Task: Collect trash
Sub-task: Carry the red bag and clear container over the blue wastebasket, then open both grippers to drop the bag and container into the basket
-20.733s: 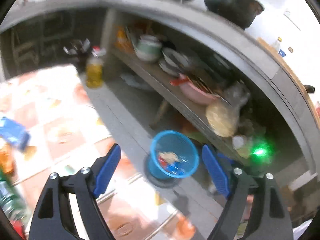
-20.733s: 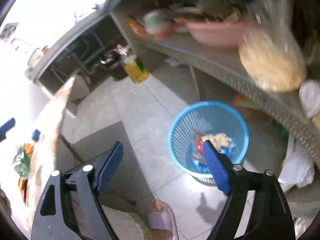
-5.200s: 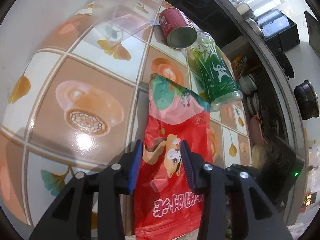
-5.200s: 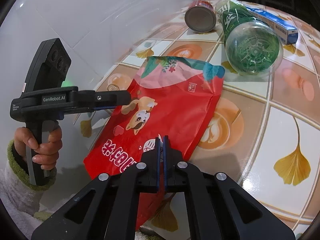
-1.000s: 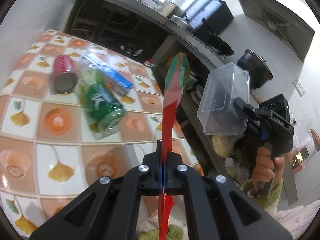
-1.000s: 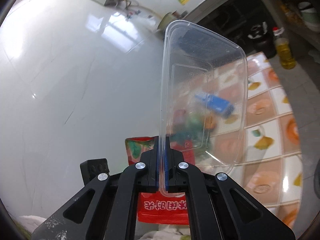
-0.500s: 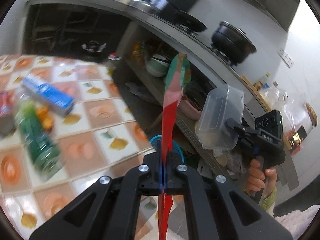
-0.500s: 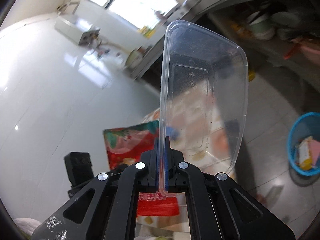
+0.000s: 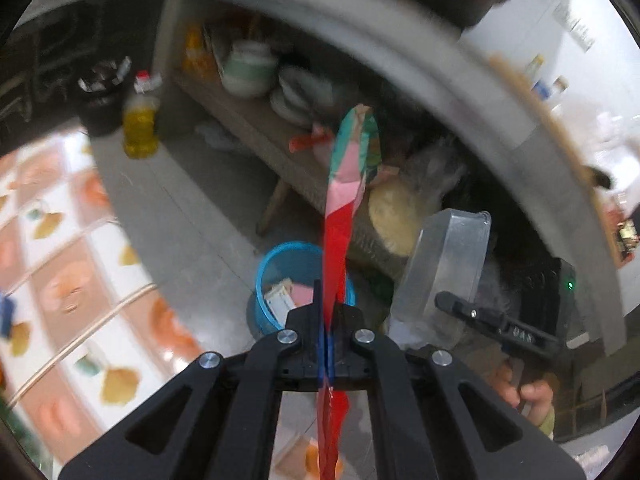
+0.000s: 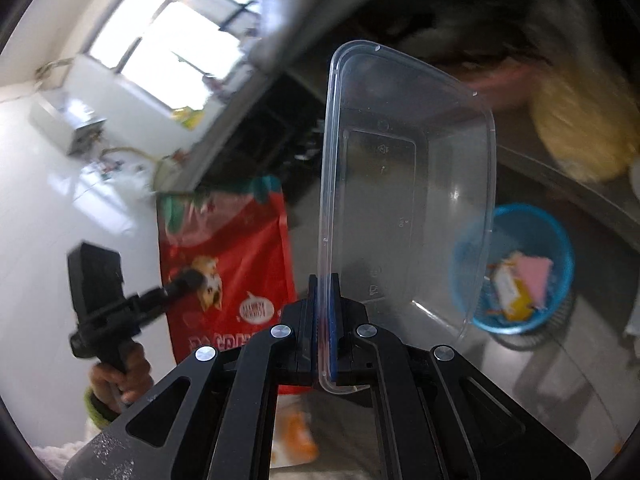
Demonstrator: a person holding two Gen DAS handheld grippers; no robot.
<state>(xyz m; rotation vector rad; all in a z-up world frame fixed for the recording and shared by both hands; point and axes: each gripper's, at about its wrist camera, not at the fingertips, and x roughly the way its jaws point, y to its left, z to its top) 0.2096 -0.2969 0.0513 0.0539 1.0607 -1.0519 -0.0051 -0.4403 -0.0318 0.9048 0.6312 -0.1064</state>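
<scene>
A blue mesh bin (image 9: 267, 276) stands on the grey tiled floor (image 9: 192, 216) beside a low shelf (image 9: 256, 136) stacked with bowls and plates; it already holds a yellow-and-white packet (image 10: 506, 286) and a pink piece (image 10: 534, 276). A bottle of yellow oil (image 9: 139, 128) and a dark bucket (image 9: 100, 104) stand further back on the floor, and a tied bag of pale yellow stuff (image 9: 394, 216) rests at the shelf's near end, just above the bin. The patterned surface (image 9: 60, 280) with its ginkgo-leaf tiles lies to the left in the left wrist view. The left gripper (image 9: 328, 320) points down toward the bin, its fingers closed tight on the red snack bag (image 9: 340, 232), which stands edge-on and crosses in front of the bin's rim. The right gripper (image 10: 326, 320) is tilted downward too, its fingers pinched on one wall of the clear plastic container (image 10: 404, 200), held upright with the bin seen partly through it. A hand (image 10: 120, 376) grips the left gripper's handle, a green cuff at the wrist.
</scene>
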